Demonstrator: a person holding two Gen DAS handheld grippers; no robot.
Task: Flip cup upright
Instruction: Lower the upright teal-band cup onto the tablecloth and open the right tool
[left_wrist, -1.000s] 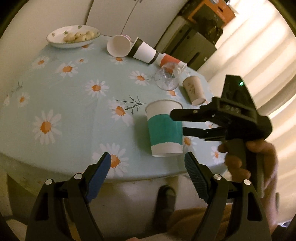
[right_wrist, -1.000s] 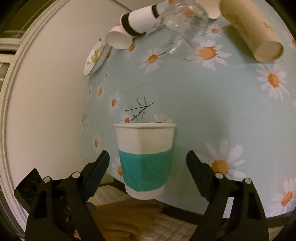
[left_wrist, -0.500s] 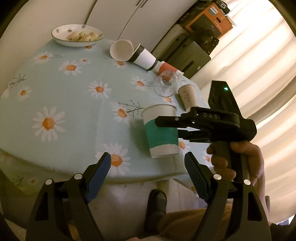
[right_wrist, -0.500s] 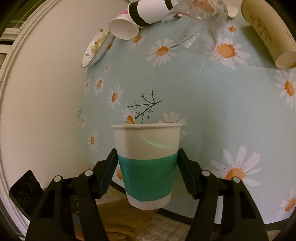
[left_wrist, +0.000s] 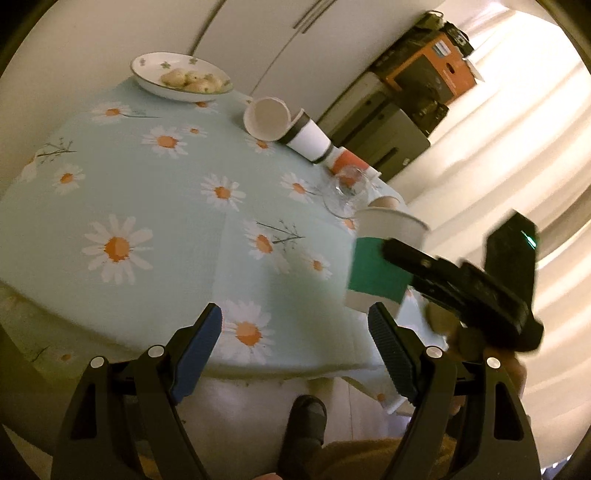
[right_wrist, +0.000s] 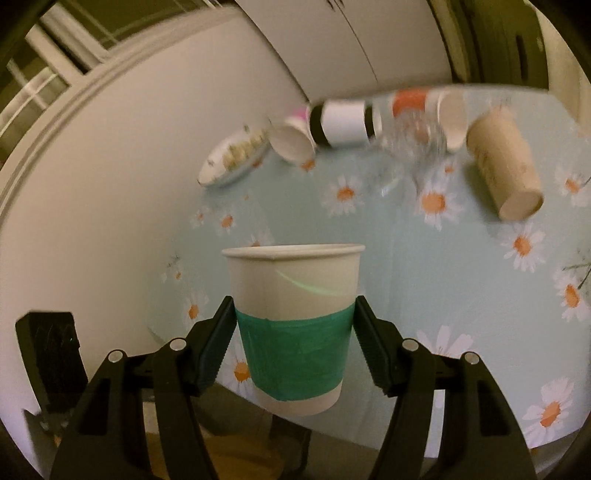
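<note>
My right gripper (right_wrist: 293, 345) is shut on a white paper cup with a teal band (right_wrist: 293, 325). The cup is upright, mouth up, and held above the near edge of the daisy tablecloth (right_wrist: 461, 258). In the left wrist view the same cup (left_wrist: 380, 258) hangs at the right with the right gripper (left_wrist: 461, 288) clamped on it. My left gripper (left_wrist: 295, 347) is open and empty above the table's near edge (left_wrist: 258, 369).
At the far side lie several tipped cups: a white and black one (left_wrist: 308, 138), an orange one (left_wrist: 347, 160), a tan one (right_wrist: 504, 166), and a clear glass (left_wrist: 347, 192). A bowl of food (left_wrist: 181, 79) stands at the back. A shoe (left_wrist: 306, 417) shows below.
The right gripper closed on the teal cup and lifted it off the table, moving it right. The left gripper stayed open and shifted a little.
</note>
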